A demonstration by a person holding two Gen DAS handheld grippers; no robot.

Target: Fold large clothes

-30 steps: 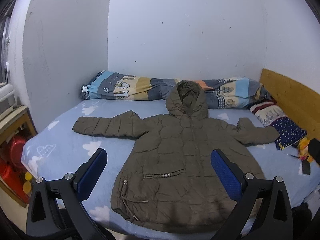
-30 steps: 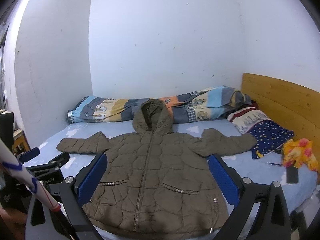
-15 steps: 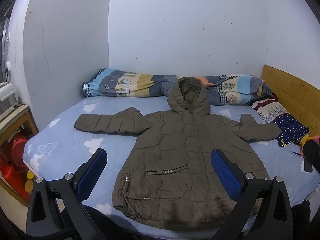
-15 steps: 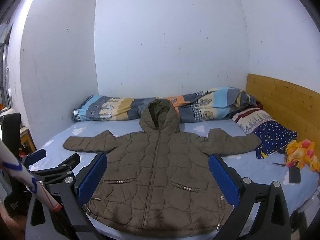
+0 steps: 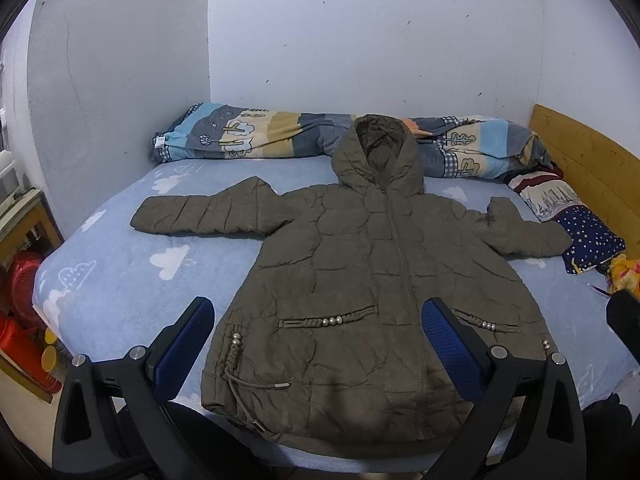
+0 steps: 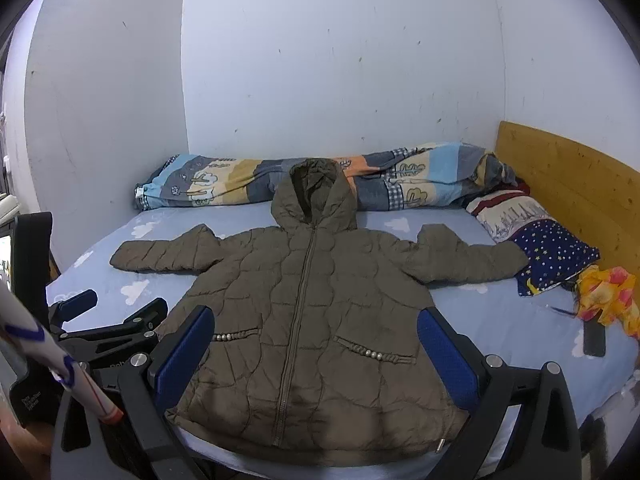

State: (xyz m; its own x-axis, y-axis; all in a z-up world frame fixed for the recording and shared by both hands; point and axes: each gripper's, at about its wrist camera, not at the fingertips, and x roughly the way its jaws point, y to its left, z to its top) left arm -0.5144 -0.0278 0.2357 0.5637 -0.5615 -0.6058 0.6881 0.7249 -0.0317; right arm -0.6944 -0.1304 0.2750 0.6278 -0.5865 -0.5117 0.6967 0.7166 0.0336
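Both grippers (image 5: 316,344) (image 6: 314,348) spread, empty, jacket (image 6: 312,312) flat ahead. Advise: pinch one sleeve cuff, fold across the zipper.

Home bedroom: bed (image 5: 120,264), rolled quilt (image 5: 256,136), pillows (image 6: 552,248).

black gripper (image 5: 318,346) frames, blue-padded jaws, silver screws

Matt quilted cloth coat (image 5: 372,280), soft fleece sheet (image 5: 120,272), smooth wooden headboard (image 6: 568,176)
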